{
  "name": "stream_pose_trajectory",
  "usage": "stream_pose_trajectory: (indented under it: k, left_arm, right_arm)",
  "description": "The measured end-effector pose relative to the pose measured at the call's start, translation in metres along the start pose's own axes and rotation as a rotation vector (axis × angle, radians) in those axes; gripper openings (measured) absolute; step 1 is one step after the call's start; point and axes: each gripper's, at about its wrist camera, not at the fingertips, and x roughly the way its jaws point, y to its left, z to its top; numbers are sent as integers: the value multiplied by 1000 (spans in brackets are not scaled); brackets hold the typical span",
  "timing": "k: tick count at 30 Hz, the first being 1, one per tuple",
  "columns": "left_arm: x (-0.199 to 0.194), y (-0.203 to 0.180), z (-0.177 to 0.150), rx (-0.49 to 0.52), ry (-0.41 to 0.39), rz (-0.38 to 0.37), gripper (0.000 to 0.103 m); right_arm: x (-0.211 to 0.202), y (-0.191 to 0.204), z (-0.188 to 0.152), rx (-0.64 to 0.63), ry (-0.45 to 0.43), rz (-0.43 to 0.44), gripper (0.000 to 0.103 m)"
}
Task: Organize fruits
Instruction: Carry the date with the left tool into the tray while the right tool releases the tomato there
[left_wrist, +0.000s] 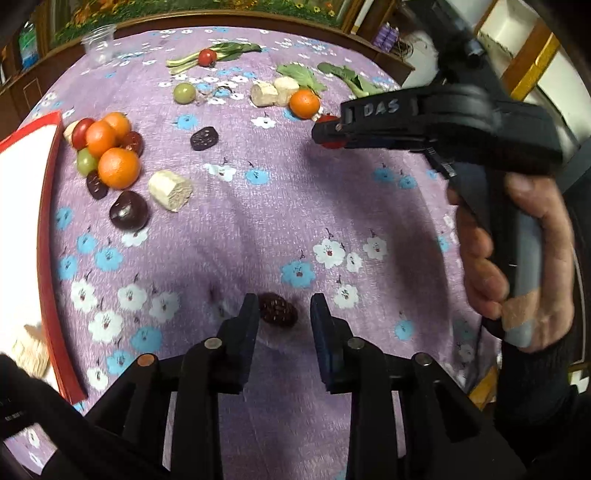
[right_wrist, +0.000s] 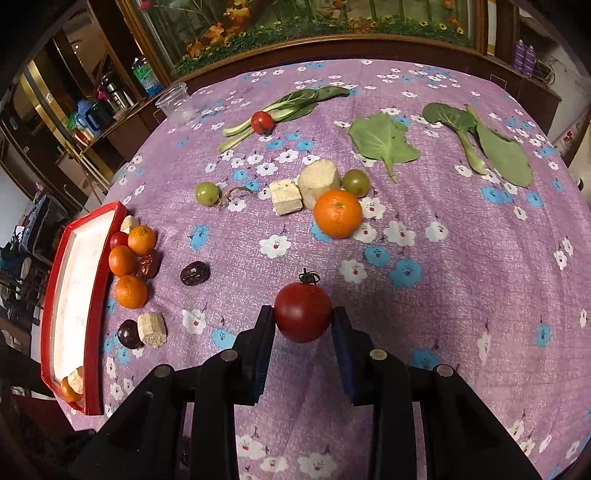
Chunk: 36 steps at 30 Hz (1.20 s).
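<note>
My right gripper is shut on a red tomato and holds it above the purple flowered cloth; it also shows in the left wrist view. My left gripper is open, its fingers either side of a dark wrinkled date lying on the cloth. A cluster of oranges, dates, a small tomato and a grape lies beside the red tray at the left. A lone orange lies mid-table.
Corn pieces, two green grapes, another tomato on leafy greens and a loose date are scattered on the cloth. A clear plastic cup stands at the far edge. The tray holds an orange and a corn piece.
</note>
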Motion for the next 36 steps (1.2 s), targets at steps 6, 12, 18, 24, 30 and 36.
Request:
stream_pose_trajectory:
  k: [6, 12, 18, 24, 30, 36]
  left_arm:
    - [16, -4, 2, 41, 25, 95, 25]
    - [13, 2, -2, 11, 4, 101, 16]
    - [-3, 4, -6, -15, -26, 77, 16]
    - [-29, 7, -11, -55, -58, 79, 15]
    - [-69, 28, -13, -132, -108, 87, 15]
    - [-109, 63, -15, -206, -164, 149, 16]
  right_arm:
    - [-14, -4, -7, 7, -21, 17, 32]
    - [-29, -4, -20, 10, -40, 40, 32]
    - [-50, 6, -39, -11, -53, 55, 32]
    - [-72, 23, -56, -39, -66, 74, 32]
    - [-95, 57, -70, -108, -84, 120, 32]
    - [-112, 106, -72, -202, -95, 188, 32]
